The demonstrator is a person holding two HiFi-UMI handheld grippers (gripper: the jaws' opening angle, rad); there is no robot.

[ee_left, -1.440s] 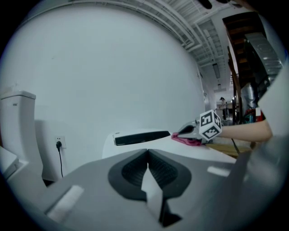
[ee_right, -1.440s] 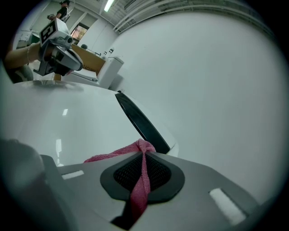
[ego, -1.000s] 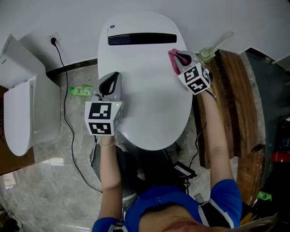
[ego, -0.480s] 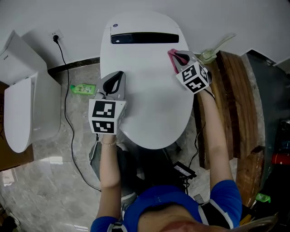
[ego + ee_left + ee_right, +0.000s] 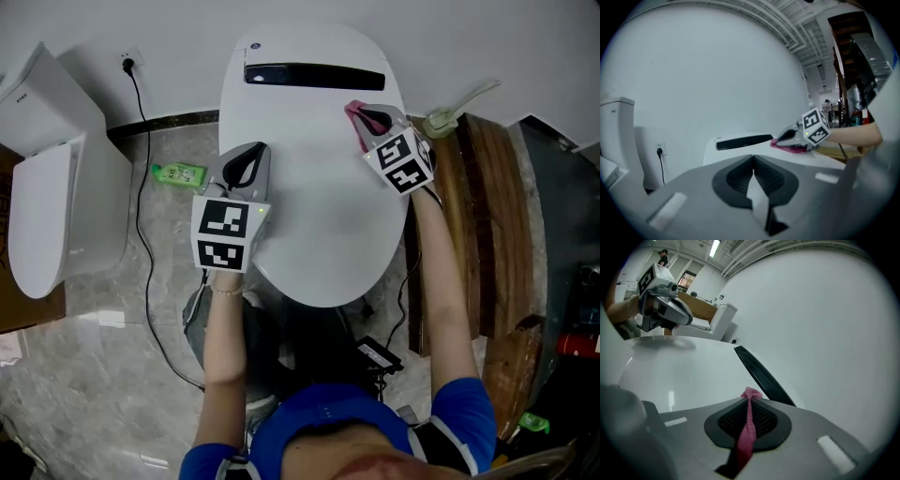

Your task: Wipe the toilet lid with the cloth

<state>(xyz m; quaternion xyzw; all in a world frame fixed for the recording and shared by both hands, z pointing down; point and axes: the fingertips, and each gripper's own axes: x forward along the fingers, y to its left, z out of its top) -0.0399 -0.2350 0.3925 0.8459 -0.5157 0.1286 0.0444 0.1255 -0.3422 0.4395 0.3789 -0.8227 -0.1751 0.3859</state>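
A white toilet lid [image 5: 319,197] with a black panel [image 5: 314,76] at its far end fills the middle of the head view. My right gripper [image 5: 367,119] rests on the lid's right side near that panel, shut on a pink cloth [image 5: 357,122]; the cloth [image 5: 747,427] runs pinched between its jaws. My left gripper [image 5: 249,161] hovers at the lid's left edge, shut and holding nothing. In the left gripper view the right gripper [image 5: 799,135] and the cloth [image 5: 785,146] lie across the lid [image 5: 754,152].
A second white toilet [image 5: 47,206] stands at the left. A green bottle [image 5: 178,172] and a black cable [image 5: 141,225] lie on the grey floor. Wooden planks [image 5: 478,206] and a brush [image 5: 455,108] sit right of the lid.
The head view has shifted a little, so the lid sits further right in frame. Both grippers keep nearly the same places on the lid; the right one stays shut on the cloth.
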